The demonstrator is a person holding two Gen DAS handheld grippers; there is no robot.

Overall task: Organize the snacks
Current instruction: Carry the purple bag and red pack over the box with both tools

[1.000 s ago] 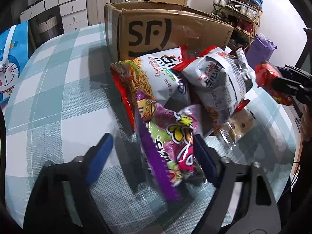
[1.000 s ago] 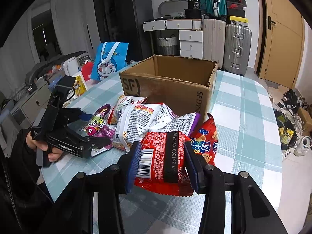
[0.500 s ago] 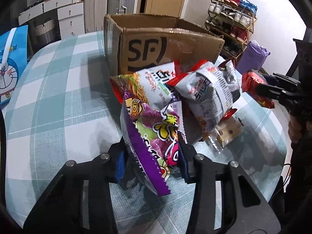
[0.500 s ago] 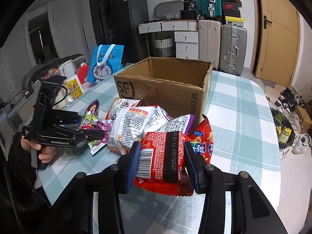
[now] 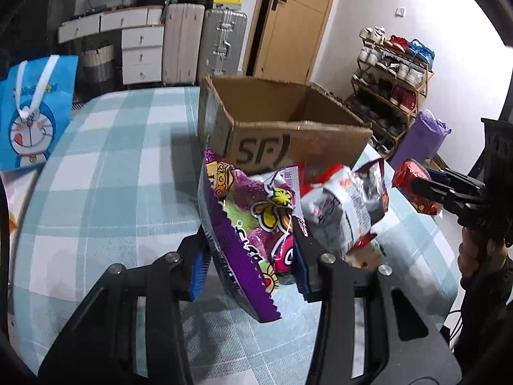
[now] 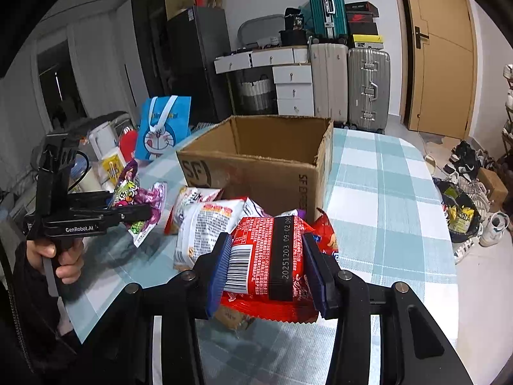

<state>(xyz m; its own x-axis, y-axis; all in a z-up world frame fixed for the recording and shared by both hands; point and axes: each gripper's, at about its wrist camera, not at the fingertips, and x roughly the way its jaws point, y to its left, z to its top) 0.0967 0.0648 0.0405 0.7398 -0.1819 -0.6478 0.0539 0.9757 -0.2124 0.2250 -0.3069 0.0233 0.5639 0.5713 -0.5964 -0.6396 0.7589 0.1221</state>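
My left gripper (image 5: 250, 256) is shut on a purple snack bag (image 5: 253, 224) and holds it lifted off the checked table (image 5: 105, 173); the same bag (image 6: 134, 199) shows at the left of the right wrist view. My right gripper (image 6: 266, 266) is shut on a red snack packet (image 6: 272, 256), also seen at the right of the left wrist view as the red packet (image 5: 413, 189). An open cardboard box (image 5: 288, 128) stands behind both, its inside bare as far as I see. A heap of other snack bags (image 6: 205, 221) lies in front of the box (image 6: 256, 160).
A blue cartoon bag (image 5: 32, 115) stands at the table's left edge, with a kettle and small items (image 6: 105, 147) near it. A person's hand (image 6: 64, 256) grips the left tool. Suitcases (image 6: 349, 86) and drawers stand behind; a shoe rack (image 5: 391, 73) is on the right.
My left gripper closed on the purple bag and lifted it off the heap. The right gripper kept the red packet and hardly moved.
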